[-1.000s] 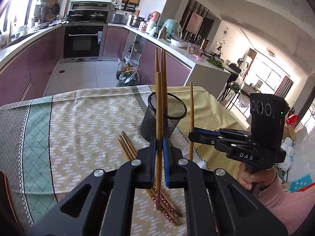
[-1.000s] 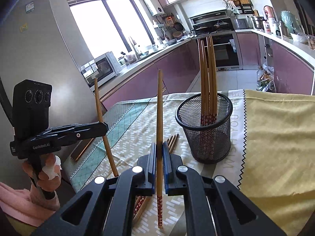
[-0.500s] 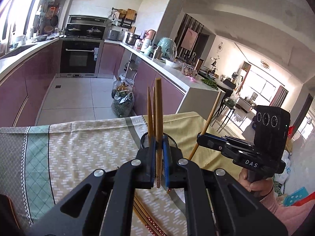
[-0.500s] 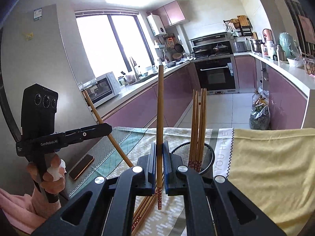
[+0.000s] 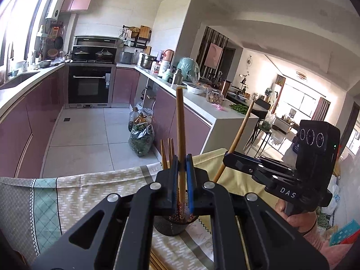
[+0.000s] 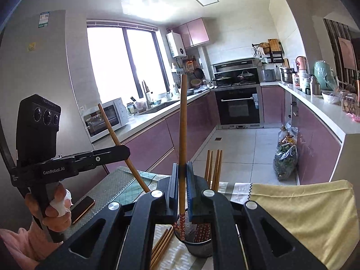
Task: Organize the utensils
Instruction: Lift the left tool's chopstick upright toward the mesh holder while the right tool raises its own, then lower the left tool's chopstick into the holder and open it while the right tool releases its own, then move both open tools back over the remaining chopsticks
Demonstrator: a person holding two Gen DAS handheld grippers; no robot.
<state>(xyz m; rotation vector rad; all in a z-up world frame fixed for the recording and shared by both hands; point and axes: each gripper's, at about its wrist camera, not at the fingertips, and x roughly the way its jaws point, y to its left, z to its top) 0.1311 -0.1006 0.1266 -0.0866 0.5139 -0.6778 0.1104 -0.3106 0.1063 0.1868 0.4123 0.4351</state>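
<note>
My left hand-held gripper [image 5: 182, 177] is pinched tight on one long brown wooden chopstick [image 5: 180, 135]. The stick stands almost straight up. Its patterned red end hangs just over the round black wire-mesh cup [image 5: 173, 223], which sits on the worktop [image 5: 90, 193]. I cannot tell if the end touches the cup.

My right hand-held gripper [image 6: 181, 189] is pinched tight on another long brown wooden chopstick [image 6: 182, 121]. This one also stands almost straight up, and its red flowery end hangs over the mouth of the same cup [image 6: 198, 248].

More brown chopsticks [image 6: 213, 168] stand inside the cup already, with their tops poking up just beside my right stick. A few loose chopsticks [image 6: 160, 245] lie flat on the patterned cloth, just left of the cup.

In the right view, my left gripper [image 6: 121, 150] is off to the left, and its stick leans over. In the left view, my right gripper [image 5: 227, 157] is off to the right, with its stick leaning too. The two grippers are apart.

The yellow part of the cloth [image 6: 303, 207] hangs over the far edge of the worktop. Past that edge the grey tiled floor [image 5: 90, 130] is wide open. A dark phone [image 6: 83, 205] lies near the left edge.
</note>
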